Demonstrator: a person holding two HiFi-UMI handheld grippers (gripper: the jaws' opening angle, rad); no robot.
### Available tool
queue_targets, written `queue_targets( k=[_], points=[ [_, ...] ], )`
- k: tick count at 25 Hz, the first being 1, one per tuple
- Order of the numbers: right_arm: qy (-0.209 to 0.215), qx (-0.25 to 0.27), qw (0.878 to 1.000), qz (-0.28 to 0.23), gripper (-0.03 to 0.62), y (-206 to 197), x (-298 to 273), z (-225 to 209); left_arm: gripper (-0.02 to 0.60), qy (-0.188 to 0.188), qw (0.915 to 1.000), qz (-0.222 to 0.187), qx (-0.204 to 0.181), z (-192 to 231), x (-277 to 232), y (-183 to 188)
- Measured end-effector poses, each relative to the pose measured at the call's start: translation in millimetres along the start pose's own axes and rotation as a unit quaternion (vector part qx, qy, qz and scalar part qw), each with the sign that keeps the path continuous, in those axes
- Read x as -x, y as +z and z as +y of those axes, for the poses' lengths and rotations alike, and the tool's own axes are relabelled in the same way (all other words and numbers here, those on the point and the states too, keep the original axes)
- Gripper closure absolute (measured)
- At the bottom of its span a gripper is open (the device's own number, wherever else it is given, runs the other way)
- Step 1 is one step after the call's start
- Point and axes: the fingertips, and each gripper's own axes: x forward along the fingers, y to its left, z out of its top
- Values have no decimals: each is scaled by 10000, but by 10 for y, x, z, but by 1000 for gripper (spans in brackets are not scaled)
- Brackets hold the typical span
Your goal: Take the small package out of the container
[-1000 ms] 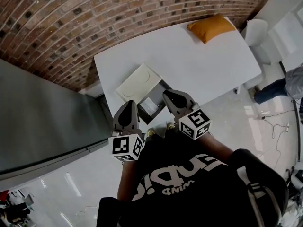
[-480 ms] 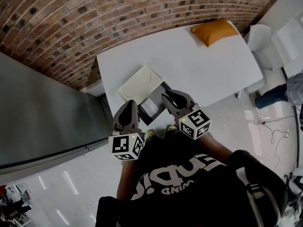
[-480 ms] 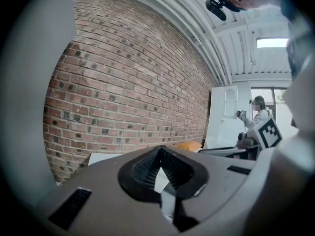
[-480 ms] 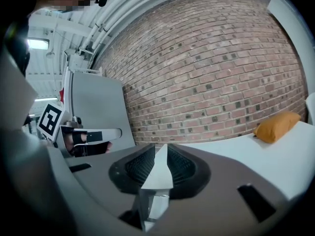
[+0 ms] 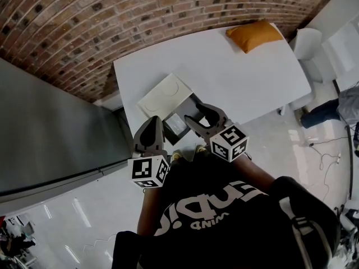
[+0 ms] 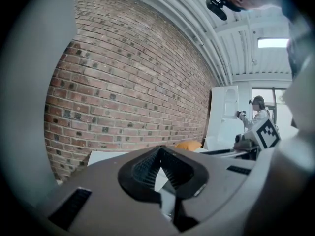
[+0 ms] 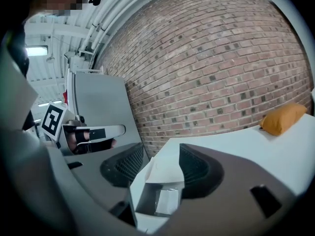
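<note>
**Approach step.** The right tongs (image 7: 157, 163) have just been opening and now stand wide, with nothing between the pads. The small package (image 7: 167, 200) shows through that gap but lies ahead of and below the tips, not yet reached. It rests flat on the floor of the container (image 7: 143, 197), a dark open box at the near edge of the white worktop (image 5: 235, 77). The container's white lid (image 7: 165, 172) is folded back on the far side from both tongs. The left tongs (image 6: 160, 154), beside the right, have their tips together and hold nothing. We judge that the next move calls for lowering the right tongs into the box, setting one pad on each side of the package, closing, then lifting clear of the walls.
</note>
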Motion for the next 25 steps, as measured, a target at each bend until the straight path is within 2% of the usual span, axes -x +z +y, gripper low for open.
queue_targets(
  k=[17,25],
  points=[
    [115,-84,9984,554,381,-353,-171,-43,575,148,9999,-2,17,52,39,-8],
    [172,98,9933,1143,381,-751,-374,-73,575,158,9999,8,56,71,25,-28]
  ],
)
